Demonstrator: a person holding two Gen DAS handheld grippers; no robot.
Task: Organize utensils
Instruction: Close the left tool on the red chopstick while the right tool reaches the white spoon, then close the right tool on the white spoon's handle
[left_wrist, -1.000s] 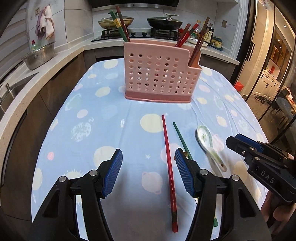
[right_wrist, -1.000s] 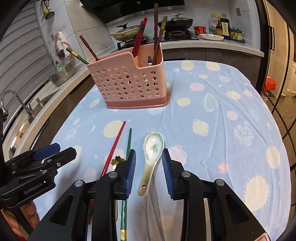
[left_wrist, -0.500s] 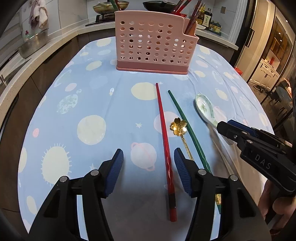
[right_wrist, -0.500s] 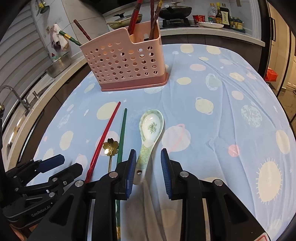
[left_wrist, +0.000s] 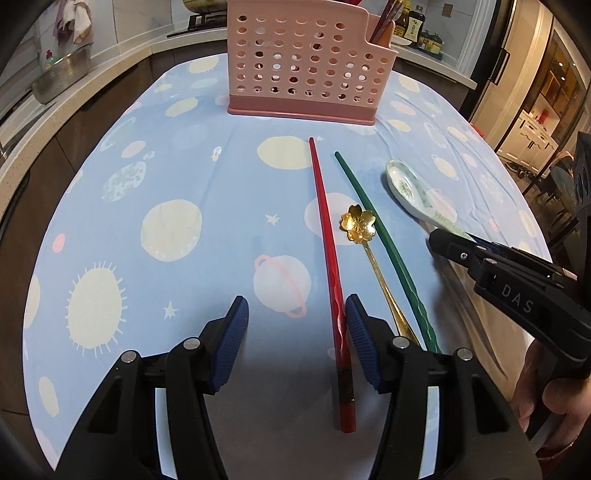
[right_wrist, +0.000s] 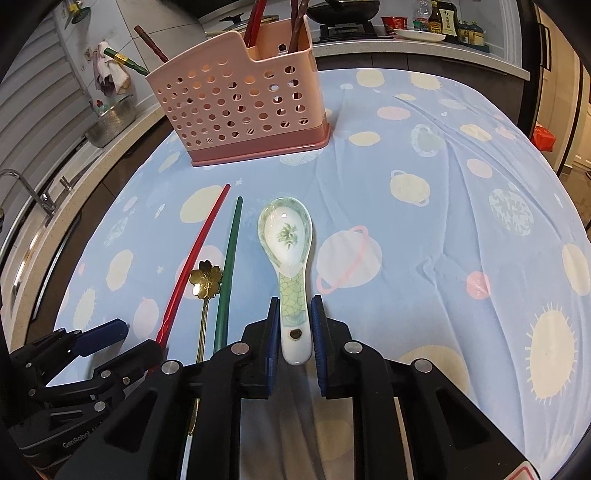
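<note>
Lettering "DAS" on right gripper (left_wrist: 448, 242), "GenRobot" on left gripper (right_wrist: 122, 345)

Tabletop (right_wrist: 461, 177): covered in thin matt printed cloth, lightly creased. Utensil holder (right_wrist: 236, 107), upper centre: perforated pink plastic, smooth, slight sheen. Soup spoon (right_wrist: 288, 251): glazed ceramic, glossy, crackle-patterned handle. Flower spoon (left_wrist: 358, 223): polished gold-toned metal. Red chopstick (left_wrist: 327, 236) and green chopstick (left_wrist: 373, 218): smooth lacquer-like finish, ridged grip ends. Left gripper (left_wrist: 295, 328) and right gripper (right_wrist: 294, 325): matt black plastic bodies, ribbed blue pads. Colander (right_wrist: 110, 122), upper left: dull perforated metal.
</note>
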